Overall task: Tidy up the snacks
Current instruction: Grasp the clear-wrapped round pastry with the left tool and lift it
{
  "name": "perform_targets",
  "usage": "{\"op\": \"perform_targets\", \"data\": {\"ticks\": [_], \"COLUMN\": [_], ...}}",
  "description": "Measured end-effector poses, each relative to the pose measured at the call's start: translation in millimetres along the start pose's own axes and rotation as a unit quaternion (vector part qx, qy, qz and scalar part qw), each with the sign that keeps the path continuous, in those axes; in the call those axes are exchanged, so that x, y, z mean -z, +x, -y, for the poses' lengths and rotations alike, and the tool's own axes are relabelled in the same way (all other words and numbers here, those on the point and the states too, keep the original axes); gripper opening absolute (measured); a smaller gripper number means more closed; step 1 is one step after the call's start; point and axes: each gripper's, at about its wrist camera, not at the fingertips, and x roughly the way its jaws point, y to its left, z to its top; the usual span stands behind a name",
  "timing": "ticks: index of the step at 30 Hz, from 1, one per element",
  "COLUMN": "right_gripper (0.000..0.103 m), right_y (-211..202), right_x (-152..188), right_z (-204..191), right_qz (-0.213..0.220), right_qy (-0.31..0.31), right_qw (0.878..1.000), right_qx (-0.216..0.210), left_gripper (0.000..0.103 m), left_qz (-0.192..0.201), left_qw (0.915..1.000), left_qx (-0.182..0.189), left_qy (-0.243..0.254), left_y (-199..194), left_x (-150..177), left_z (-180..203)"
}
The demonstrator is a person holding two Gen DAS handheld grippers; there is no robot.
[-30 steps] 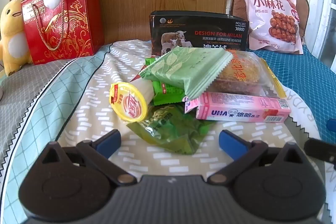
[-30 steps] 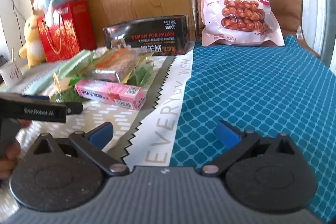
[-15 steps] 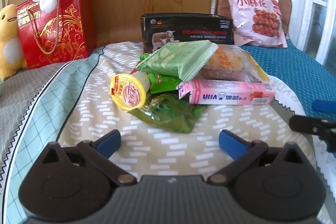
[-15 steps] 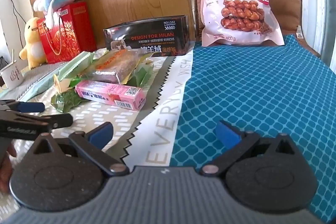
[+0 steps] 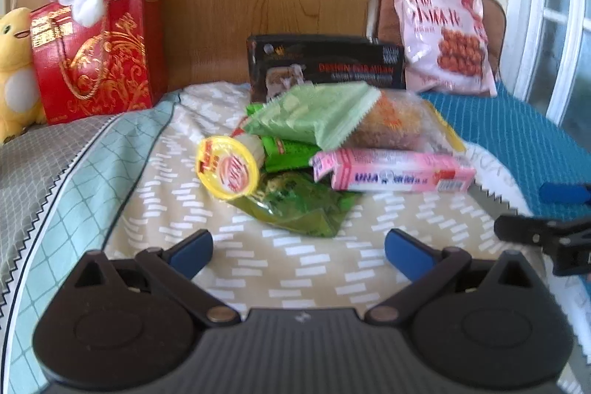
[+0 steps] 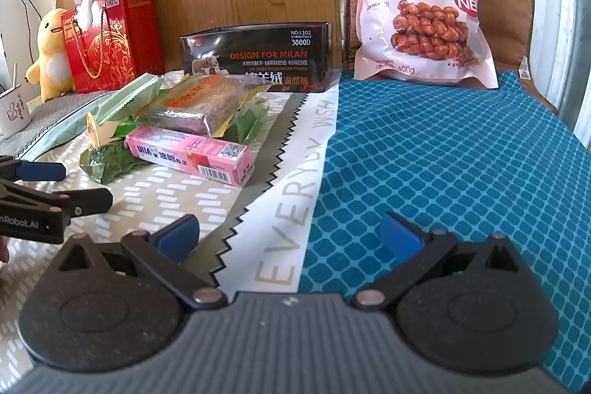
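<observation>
A pile of snacks lies on the beige patterned cloth [image 5: 155, 209]: a pink box [image 5: 395, 170] [image 6: 192, 154], a dark green bag [image 5: 299, 205], a yellow-lidded cup [image 5: 227, 167] on its side, a pale green packet [image 5: 314, 115] and a clear-wrapped cake bar [image 5: 399, 124] [image 6: 207, 102]. My left gripper [image 5: 298, 248] is open and empty, a little short of the green bag. My right gripper [image 6: 287, 233] is open and empty, over the white strip beside the teal cloth [image 6: 443, 165], to the right of the pile.
A black box [image 6: 258, 58] stands behind the pile. A big pink snack bag [image 6: 421, 13] leans on a brown chair back. A red gift box [image 5: 92, 50] with a plush toy on top, a yellow duck toy [image 6: 51, 54] and a white cup [image 6: 13, 109] are at the left.
My left gripper has drawn back from the pile and turned a little right. The right gripper has barely moved. Both stay open.
</observation>
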Motion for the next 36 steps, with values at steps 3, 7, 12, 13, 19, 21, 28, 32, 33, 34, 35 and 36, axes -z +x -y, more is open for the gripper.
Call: {"op": "perform_targets", "data": {"ticks": [3, 7, 12, 13, 19, 21, 28, 32, 33, 34, 35, 36], "right_gripper": [0.099, 0.079, 0.059, 0.053, 0.013, 0.011, 0.011, 0.017, 0.032, 0.048, 0.053, 0.053], "right_y": [-2, -6, 15, 24, 56, 41, -28, -52, -61, -67, -72, -76], "right_x": [0, -9, -42, -48, -60, -58, -18, 14, 22, 26, 30, 33], "right_z": [2, 10, 21, 25, 31, 28, 69, 96, 101, 103, 104, 102], "right_qz": [0.006, 0.032, 0.033, 0.025, -0.023, -0.009, 0.027, 0.017, 0.019, 0.018, 0.021, 0.027], "right_qy": [0.008, 0.054, 0.134, 0.150, 0.210, 0.193, 0.174, 0.153, 0.149, 0.143, 0.135, 0.124], "right_qw": [1.000, 0.996, 0.982, 0.979, 0.954, 0.960, 0.974, 0.984, 0.986, 0.988, 0.989, 0.991], "right_qx": [-0.004, -0.066, -0.125, -0.134, -0.213, -0.203, -0.145, -0.092, -0.074, -0.062, -0.052, -0.045], "left_gripper": [0.102, 0.100, 0.091, 0.090, 0.081, 0.075, 0.069, 0.069, 0.069, 0.070, 0.071, 0.071], "left_qz": [0.036, 0.063, 0.065, 0.066, 0.058, 0.054, 0.057, 0.039, 0.034, 0.025, 0.011, -0.005], "left_qw": [0.9992, 0.9977, 0.9970, 0.9969, 0.9970, 0.9970, 0.9970, 0.9892, 0.9866, 0.9835, 0.9809, 0.9788], "left_qx": [-0.005, -0.011, -0.016, -0.016, -0.010, -0.008, 0.032, 0.137, 0.158, 0.179, 0.194, 0.204], "left_qy": [-0.013, -0.024, -0.037, -0.039, -0.050, -0.054, -0.041, -0.035, -0.026, -0.011, 0.005, 0.020], "left_y": [-11, -19, -19, -19, -17, -16, -19, -22, -22, -19, -13, -5], "left_x": [1, 0, 1, 1, 3, 3, 1, -20, -28, -37, -46, -53], "left_z": [-4, -7, -11, -12, -17, -18, -14, 9, 19, 34, 48, 61]}}
